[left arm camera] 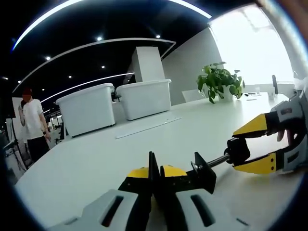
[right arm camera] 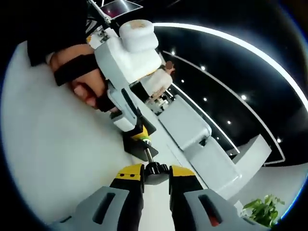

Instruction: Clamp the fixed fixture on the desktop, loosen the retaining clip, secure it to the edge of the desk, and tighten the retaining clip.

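Holding the black clamp (left arm camera: 204, 174) tight, the left gripper (left arm camera: 155, 172) rests low on the white worktop (left arm camera: 96, 159). The right gripper (right arm camera: 156, 174) squeezes the clamp's round knob (right arm camera: 155, 169).

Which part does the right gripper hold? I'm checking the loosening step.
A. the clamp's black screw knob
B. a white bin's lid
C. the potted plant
A: in the left gripper view the right gripper has its yellow jaws closed around the black knob at the end of the clamp's threaded screw.
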Demonstrator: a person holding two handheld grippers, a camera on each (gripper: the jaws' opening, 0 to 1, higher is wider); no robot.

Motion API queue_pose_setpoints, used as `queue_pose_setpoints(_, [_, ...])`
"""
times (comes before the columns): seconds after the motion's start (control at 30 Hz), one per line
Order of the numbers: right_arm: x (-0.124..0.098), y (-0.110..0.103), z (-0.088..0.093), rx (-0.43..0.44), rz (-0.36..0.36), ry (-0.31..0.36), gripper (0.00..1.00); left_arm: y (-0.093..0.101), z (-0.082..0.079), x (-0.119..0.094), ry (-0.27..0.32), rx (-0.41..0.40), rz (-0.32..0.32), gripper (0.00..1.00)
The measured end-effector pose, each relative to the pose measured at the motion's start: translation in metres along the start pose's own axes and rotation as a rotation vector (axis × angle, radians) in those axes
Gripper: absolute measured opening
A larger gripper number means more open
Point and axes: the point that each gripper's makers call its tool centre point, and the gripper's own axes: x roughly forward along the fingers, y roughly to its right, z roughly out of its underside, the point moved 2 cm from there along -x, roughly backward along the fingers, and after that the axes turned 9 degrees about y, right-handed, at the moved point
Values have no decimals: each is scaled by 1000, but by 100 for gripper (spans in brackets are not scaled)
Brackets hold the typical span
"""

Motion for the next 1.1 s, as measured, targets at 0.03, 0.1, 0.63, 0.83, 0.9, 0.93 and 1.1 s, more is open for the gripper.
queue_pose_setpoints(0.03, [-2,-1,1,33,-13,-28,19,0,0,0,0,0,0,7])
queue_pose_setpoints(0.1, [-5,-4,-2,258,-38,-68,27,0,0,0,0,1,0,7])
queue_pose_setpoints(0.63, [1,10,27,1551,8,-90,37,-2,3,2,0,-2,5,7])
queue_pose_setpoints(0.83, [4,10,41,1717,59,-113,22,-1,2,0,0,-2,6,7])
queue_pose_setpoints(0.9, [3,9,42,1724,59,-129,22,0,1,0,1,-1,7,7])
queue_pose_setpoints(0.93, [3,8,42,1725,57,-129,22,0,1,0,1,-1,7,7])
queue_pose_setpoints(1.1, [5,3,46,1846,65,-186,24,1,0,0,1,-1,7,7])
